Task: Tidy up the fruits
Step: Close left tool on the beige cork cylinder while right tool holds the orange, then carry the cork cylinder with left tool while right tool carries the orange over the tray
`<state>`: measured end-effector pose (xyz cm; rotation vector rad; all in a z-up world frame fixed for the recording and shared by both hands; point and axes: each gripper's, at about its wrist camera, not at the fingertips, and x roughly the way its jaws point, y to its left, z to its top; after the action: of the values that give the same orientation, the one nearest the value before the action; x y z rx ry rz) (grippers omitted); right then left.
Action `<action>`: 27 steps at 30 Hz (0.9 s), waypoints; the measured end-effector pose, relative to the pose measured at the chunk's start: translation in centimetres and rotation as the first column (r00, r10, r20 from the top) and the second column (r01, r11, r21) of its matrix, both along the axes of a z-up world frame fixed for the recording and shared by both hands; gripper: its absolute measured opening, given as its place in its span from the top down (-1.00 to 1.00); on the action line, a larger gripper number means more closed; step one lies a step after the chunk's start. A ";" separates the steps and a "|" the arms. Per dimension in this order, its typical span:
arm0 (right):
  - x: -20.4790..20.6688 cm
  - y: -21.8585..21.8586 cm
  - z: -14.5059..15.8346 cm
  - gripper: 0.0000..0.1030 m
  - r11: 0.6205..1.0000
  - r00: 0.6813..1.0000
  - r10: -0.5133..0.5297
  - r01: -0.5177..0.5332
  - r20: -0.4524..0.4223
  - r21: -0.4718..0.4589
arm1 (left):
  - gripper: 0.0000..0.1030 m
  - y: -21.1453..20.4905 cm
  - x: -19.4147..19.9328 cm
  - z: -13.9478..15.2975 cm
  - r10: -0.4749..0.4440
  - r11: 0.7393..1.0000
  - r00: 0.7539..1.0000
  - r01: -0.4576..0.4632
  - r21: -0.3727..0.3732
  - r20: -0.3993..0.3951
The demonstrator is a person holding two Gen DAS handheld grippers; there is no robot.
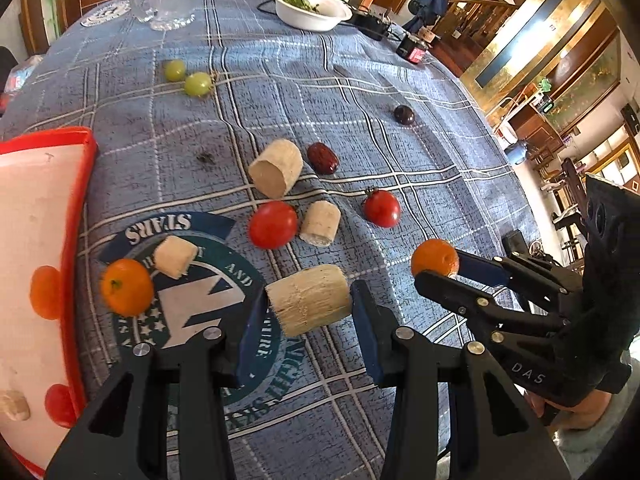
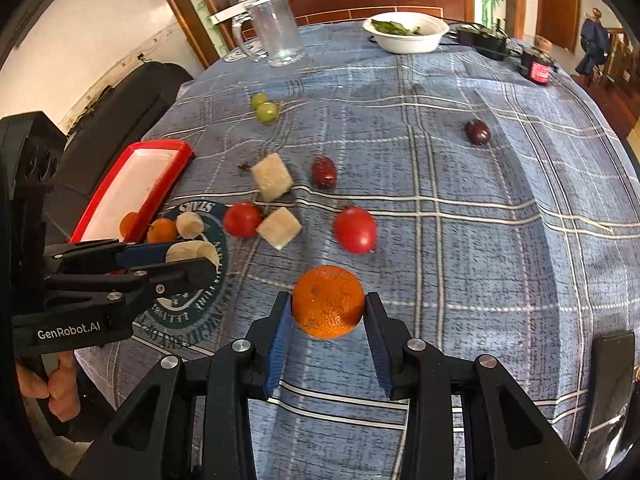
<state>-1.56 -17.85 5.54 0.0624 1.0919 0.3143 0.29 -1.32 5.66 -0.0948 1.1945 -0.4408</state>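
My left gripper [image 1: 308, 300] is shut on a pale sugarcane piece [image 1: 308, 298] and holds it above the cloth; it also shows in the right wrist view [image 2: 192, 254]. My right gripper [image 2: 327, 304] is shut on a small orange [image 2: 328, 302], which also shows in the left wrist view [image 1: 435, 258]. A red-rimmed white tray [image 1: 76, 208] at the left holds an orange, a tomato and a cane piece. Loose on the cloth lie another orange [image 1: 126, 287], two tomatoes [image 1: 273, 224], cane pieces [image 1: 276, 168], a red date [image 1: 322, 157], a dark plum [image 1: 404, 115] and two green grapes [image 1: 197, 84].
A blue plaid cloth [image 2: 460, 240] covers the round table. A glass mug [image 2: 276, 34], a white bowl of greens [image 2: 406, 32] and black devices [image 2: 536, 66] stand at the far edge. A dark phone-like object [image 2: 612, 380] lies at the right edge.
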 end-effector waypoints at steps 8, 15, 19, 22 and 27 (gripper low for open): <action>0.1 2.3 0.8 0.27 0.999 0.999 0.045 -0.046 0.021 0.015 | 0.21 2.6 -0.1 1.7 0.053 0.999 0.998 -0.053 -0.002 0.044; 0.3 4.4 1.1 0.28 0.996 0.996 0.083 -0.083 0.027 0.029 | 0.21 5.8 -0.4 2.6 0.120 0.993 0.991 -0.120 -0.005 0.066; 0.4 5.6 1.2 0.28 0.993 0.994 0.108 -0.109 0.030 0.035 | 0.21 8.0 -0.8 3.0 0.166 0.986 0.983 -0.166 -0.002 0.075; 0.5 6.6 1.2 0.28 0.991 0.991 0.127 -0.129 0.033 0.038 | 0.21 9.5 -1.1 3.0 0.198 0.980 0.977 -0.199 0.004 0.078; 0.8 7.5 1.3 0.28 0.989 0.989 0.141 -0.143 0.042 0.047 | 0.21 11.8 -1.5 3.0 0.242 0.970 0.967 -0.243 0.011 0.080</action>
<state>-0.74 -10.31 6.87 0.0231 1.0525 0.4695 -1.17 10.47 8.65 -0.2024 1.0937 -0.2150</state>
